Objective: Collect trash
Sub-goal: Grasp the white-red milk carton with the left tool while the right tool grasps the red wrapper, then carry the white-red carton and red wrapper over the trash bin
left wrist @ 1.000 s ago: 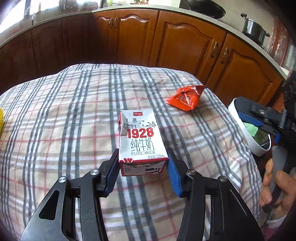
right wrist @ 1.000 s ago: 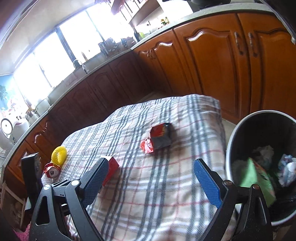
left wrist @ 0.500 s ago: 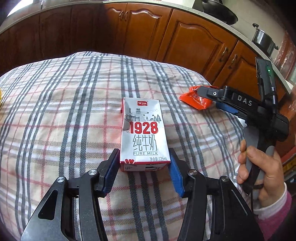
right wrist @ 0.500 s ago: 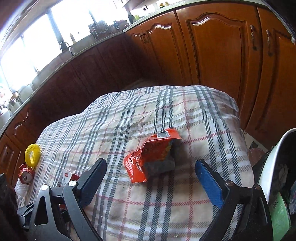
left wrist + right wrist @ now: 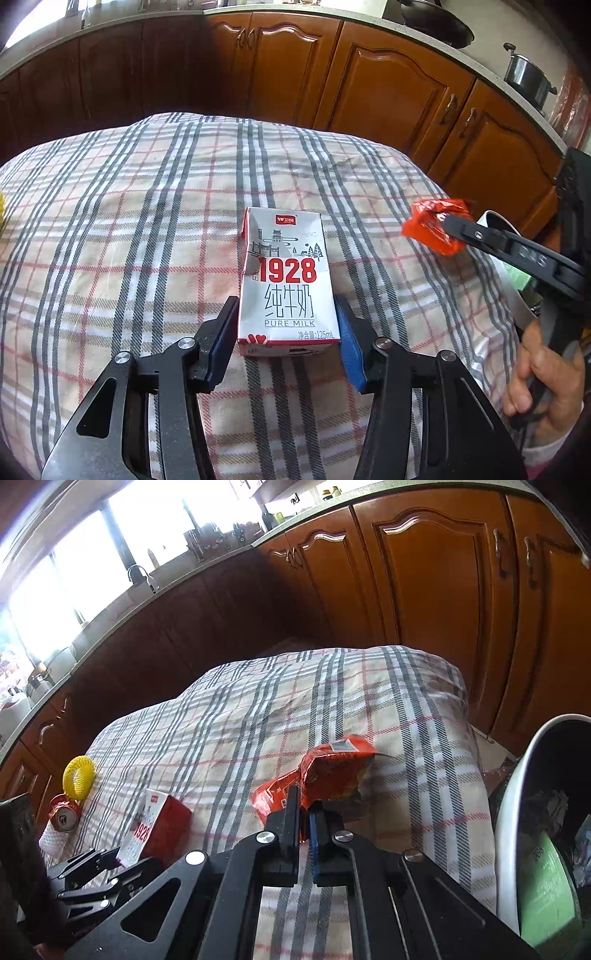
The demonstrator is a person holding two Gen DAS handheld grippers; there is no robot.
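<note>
A white and red "1928" milk carton (image 5: 286, 280) lies on the plaid tablecloth (image 5: 129, 240). My left gripper (image 5: 284, 332) is shut on its near end, a blue pad on each side. The carton also shows in the right wrist view (image 5: 155, 823). My right gripper (image 5: 304, 812) is shut on a crumpled red snack wrapper (image 5: 328, 775), which hangs just above the cloth. In the left wrist view the wrapper (image 5: 432, 225) shows at the right, pinched by the right gripper's black fingers (image 5: 491, 240).
A white-rimmed trash bin (image 5: 517, 812) with rubbish inside stands off the table's right edge. A yellow coil (image 5: 78, 777) and a red can (image 5: 64, 814) on a white cloth lie at the far left. Wooden cabinets (image 5: 369, 92) stand behind.
My right gripper has moved onto the red wrapper and shut on it, lifting it off the cloth. My left gripper has stayed on the milk carton.
</note>
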